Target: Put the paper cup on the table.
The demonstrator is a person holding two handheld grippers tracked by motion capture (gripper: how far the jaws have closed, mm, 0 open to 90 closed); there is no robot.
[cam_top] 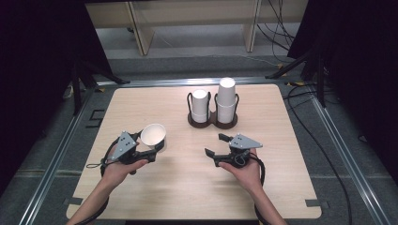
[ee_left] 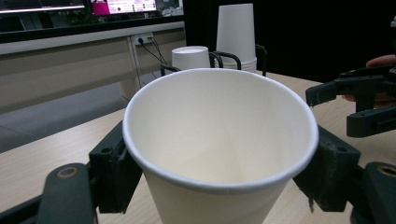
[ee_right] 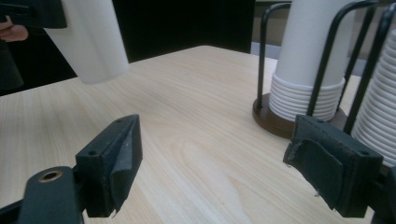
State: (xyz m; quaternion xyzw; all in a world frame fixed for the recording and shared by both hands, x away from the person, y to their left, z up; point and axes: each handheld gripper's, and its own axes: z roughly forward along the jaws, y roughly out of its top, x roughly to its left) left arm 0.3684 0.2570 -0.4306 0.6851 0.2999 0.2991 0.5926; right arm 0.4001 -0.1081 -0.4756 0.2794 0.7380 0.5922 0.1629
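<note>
A white paper cup (cam_top: 153, 135) hangs upright just above the wooden table (cam_top: 187, 187) at its left, mouth up and empty inside. My left gripper (cam_top: 151, 145) is shut on the cup, one black pad pressing on each side of its wall (ee_left: 219, 126). My right gripper (cam_top: 214, 144) stands open over the table's middle, nothing between its pads (ee_right: 116, 158). In the right gripper view the held cup (ee_right: 93, 42) is at the upper left, well apart from the right gripper (ee_right: 215, 154). In the left gripper view the right gripper (ee_left: 332, 109) is at the right edge.
A dark wire cup holder (cam_top: 212, 123) stands at the table's back centre. It holds two stacks of upside-down white cups, a shorter left stack (cam_top: 200, 105) and a taller right stack (cam_top: 226, 101). Beyond the table are shelves and floor cables.
</note>
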